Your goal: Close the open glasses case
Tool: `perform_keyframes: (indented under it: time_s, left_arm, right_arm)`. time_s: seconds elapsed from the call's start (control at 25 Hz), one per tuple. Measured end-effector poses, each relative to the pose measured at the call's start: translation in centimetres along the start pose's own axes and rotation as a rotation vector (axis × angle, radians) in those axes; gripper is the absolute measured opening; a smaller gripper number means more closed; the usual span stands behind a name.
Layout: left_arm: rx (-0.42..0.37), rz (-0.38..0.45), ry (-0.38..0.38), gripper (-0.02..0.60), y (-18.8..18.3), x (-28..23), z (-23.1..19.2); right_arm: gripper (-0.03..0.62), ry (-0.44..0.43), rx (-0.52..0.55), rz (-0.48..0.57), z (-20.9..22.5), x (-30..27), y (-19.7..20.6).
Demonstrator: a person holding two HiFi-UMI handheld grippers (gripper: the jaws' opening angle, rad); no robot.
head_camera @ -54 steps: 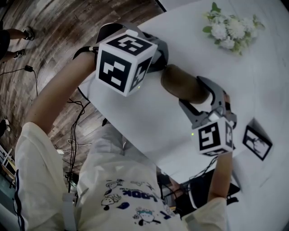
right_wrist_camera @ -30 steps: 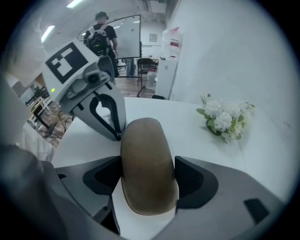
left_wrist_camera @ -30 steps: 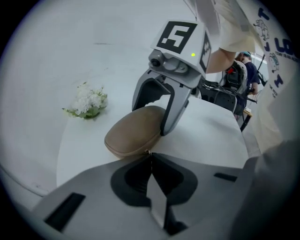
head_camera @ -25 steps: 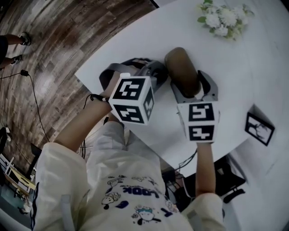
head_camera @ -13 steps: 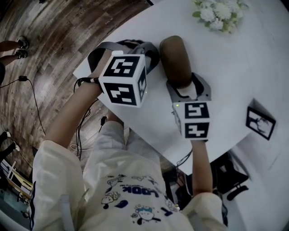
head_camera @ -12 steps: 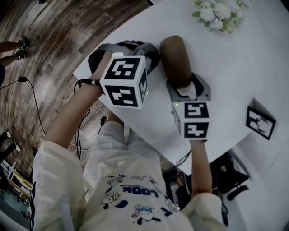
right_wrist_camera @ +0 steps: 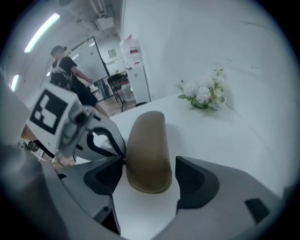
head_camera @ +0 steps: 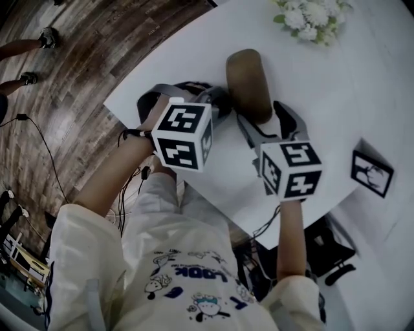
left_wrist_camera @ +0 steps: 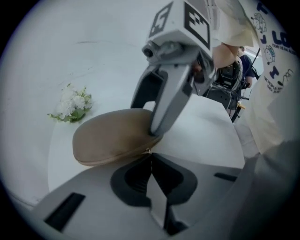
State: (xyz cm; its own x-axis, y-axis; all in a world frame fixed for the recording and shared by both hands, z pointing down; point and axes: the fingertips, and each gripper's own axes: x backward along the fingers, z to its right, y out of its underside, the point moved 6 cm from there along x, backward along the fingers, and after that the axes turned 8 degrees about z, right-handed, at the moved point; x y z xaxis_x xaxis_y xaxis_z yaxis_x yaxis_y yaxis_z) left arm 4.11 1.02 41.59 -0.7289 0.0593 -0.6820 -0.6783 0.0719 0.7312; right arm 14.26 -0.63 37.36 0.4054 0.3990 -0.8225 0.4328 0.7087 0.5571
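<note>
Case [head_camera: 248, 84]: brown, on white bench [head_camera: 317, 77], lid looks down, long axis pointing away from the person | right gripper [right_wrist_camera: 150, 164]: open, jaws straddling its near end | left gripper [left_wrist_camera: 150, 157]: shut, tip at the case's left seam.

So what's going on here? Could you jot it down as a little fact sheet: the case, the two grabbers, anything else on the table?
Glasses case: brown, lying on the white table, lid looks down
Left gripper: jaws together, nothing held, tip right by the case's edge
Right gripper: jaws apart, straddling the case's near end
Also on the table: white flowers, small framed picture
</note>
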Motion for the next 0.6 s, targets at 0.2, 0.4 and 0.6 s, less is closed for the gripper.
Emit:
perform_keyframes:
  time_s: [0.2,0.4,0.6]
  left_arm:
    - [-0.049,-0.019,0.018,0.002,0.5,0.8,0.1]
    - [-0.133,-0.065,0.020,0.002,-0.1,1.7,-0.8]
    - [-0.144,-0.101,0.023,0.002,0.5,2.1,-0.5]
  right_arm:
    - [0.333,-0.028,-0.025,0.087,0.3,-0.5,-4.7]
    - [0.339,-0.026,-0.077,-0.021,0.6,-4.3,-6.3]
    - [0.337,-0.026,-0.270,-0.077,0.2,-5.9,-6.0]
